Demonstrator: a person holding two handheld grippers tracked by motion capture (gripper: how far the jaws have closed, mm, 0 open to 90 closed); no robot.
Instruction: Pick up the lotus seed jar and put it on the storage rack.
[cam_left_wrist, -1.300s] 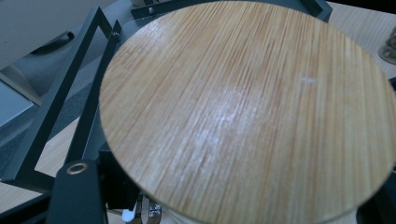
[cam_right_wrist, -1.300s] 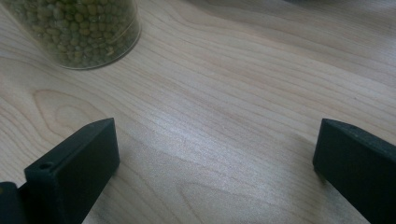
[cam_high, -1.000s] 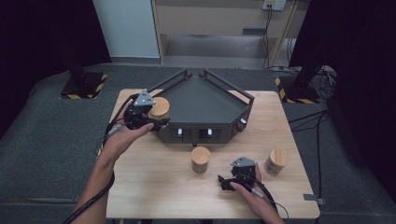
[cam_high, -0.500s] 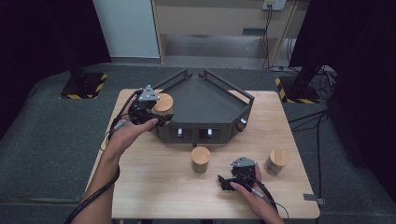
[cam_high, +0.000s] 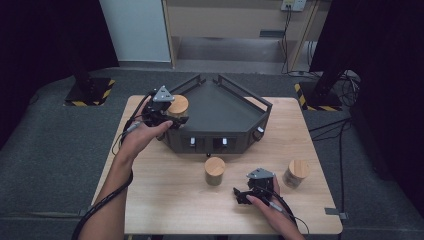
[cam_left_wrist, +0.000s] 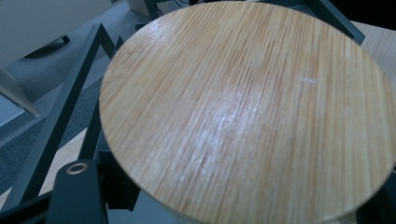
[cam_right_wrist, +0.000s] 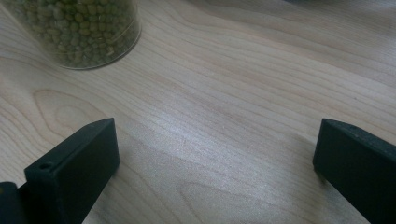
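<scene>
1. Currently the left tongs (cam_high: 167, 114) are clamped on a bamboo-lidded jar (cam_high: 178, 106), held at the left rear corner of the dark angular tray (cam_high: 225, 107). In the left gripper view the bamboo lid (cam_left_wrist: 247, 112) sits close to the lens, with the tray rail (cam_left_wrist: 70, 93) behind it.
2. The right tongs (cam_high: 250, 192) rest low on the desk (cam_high: 165, 200), jaws apart and holding nothing. In the right gripper view a jar of green beans (cam_right_wrist: 79, 32) stands beyond the right tongs, apart from them.
3. Progress, as a judgement: the work appears to be loading jars into the tray. No jar stands on the tray floor yet; the held jar is at the rail and not yet set down. Two jars remain on the desk: the centre jar (cam_high: 215, 171) just in front of the tray, and the right jar (cam_high: 296, 173) near the right edge.
4. Clearances: the tray floor is open and wide. The raised rail is the obstacle; the held jar must clear it. The right jar stands near the desk edge, so approach it from the inner side.
</scene>
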